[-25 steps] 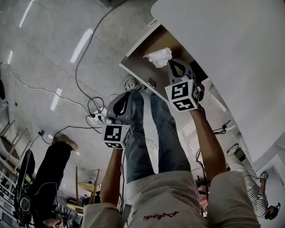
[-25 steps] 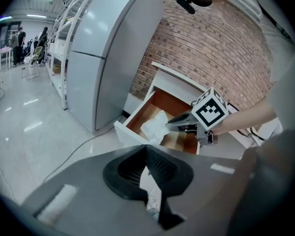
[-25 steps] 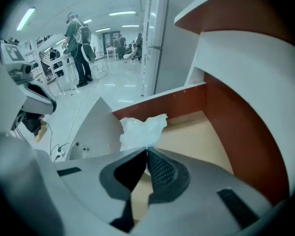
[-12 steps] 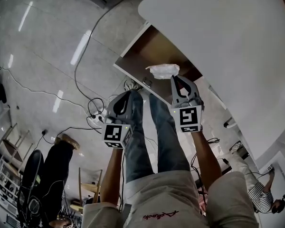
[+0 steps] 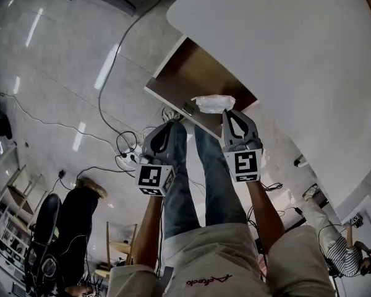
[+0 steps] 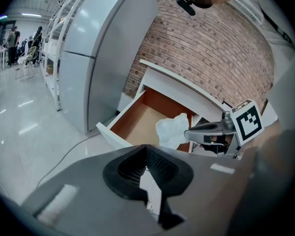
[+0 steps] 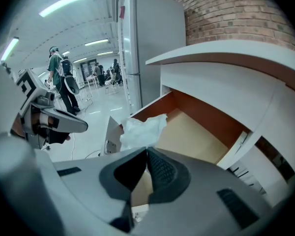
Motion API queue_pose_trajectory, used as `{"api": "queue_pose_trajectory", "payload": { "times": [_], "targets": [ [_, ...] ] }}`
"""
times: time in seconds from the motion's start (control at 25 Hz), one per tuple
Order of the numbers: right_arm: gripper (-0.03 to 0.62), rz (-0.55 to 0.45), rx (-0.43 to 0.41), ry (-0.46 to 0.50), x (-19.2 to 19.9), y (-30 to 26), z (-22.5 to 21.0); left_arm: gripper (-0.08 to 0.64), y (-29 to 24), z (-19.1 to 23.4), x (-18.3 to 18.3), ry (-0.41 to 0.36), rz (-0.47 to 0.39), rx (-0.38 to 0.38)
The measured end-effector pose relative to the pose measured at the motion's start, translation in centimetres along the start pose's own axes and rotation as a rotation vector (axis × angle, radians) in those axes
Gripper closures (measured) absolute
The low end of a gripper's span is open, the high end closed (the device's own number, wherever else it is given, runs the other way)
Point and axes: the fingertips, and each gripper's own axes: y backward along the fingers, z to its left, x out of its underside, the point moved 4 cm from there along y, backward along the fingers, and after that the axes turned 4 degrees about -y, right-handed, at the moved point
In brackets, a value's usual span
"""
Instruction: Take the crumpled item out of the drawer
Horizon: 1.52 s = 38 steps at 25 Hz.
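Two grippers are held up in front of an open drawer (image 5: pixel 190 73) that juts out from under a white tabletop (image 5: pixel 284 48). Of the pair, the right gripper (image 7: pixel 147 150) has its jaws pressed together on the near edge of the crumpled item (image 7: pixel 141 127), a white wad of paper or thin plastic (which of the two cannot be told). It sits at the jaw tips over the front of the drawer, close to a corner of the drawer's white front panel (image 7: pixel 109 132). Whether it touches the brown drawer bottom cannot be told. In the head view it shows as a pale lump right at the tip of the right gripper, level with the drawer's front edge.

The left gripper (image 6: pixel 146 150) has its jaws together with nothing between them. It is held beside the right gripper, apart from the drawer and touching nothing. Its own view shows the right gripper reaching in from the right, marker cube (image 6: pixel 248 122) behind and the crumpled item at its tip.

A brick wall (image 6: pixel 211 48) rises behind the tabletop, and a tall grey fridge (image 6: pixel 103 48) stands left of the drawer. Cables (image 5: pixel 127 147) trail over the glossy floor (image 5: pixel 55 73), and people (image 7: pixel 59 80) stand far off down the room.
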Motion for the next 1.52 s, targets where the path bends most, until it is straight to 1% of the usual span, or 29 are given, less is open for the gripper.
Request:
{"api": "queue_pose_trajectory", "payload": {
  "times": [0.28,0.56,0.76,1.0,1.4,1.52],
  "targets": [
    [0.575,-0.038,0.009,-0.009,-0.6,1.4,-0.1,0.551,0.7,-0.7,-0.4,-0.006,-0.011,-0.011],
    [0.575,-0.1,0.01,-0.011,-3.1,3.3,0.3,0.551,2.1,-1.7,-2.9,-0.021,-0.059,-0.024],
    [0.575,-0.143,0.015,-0.009,-5.7,5.1,0.8,0.551,3.7,-2.7,-5.2,-0.03,-0.097,-0.024],
    [0.575,-0.201,0.026,0.005,-10.0,7.9,1.6,0.551,6.3,-3.1,-8.7,-0.053,-0.143,-0.031],
    [0.577,-0.272,0.037,0.028,-16.0,13.6,2.1,0.551,10.3,-5.6,-15.8,-0.105,-0.224,-0.033],
    [0.577,-0.308,0.049,0.028,-18.1,14.9,1.7,0.551,11.5,-5.9,-18.0,-0.114,-0.262,-0.044]
  ]
}}
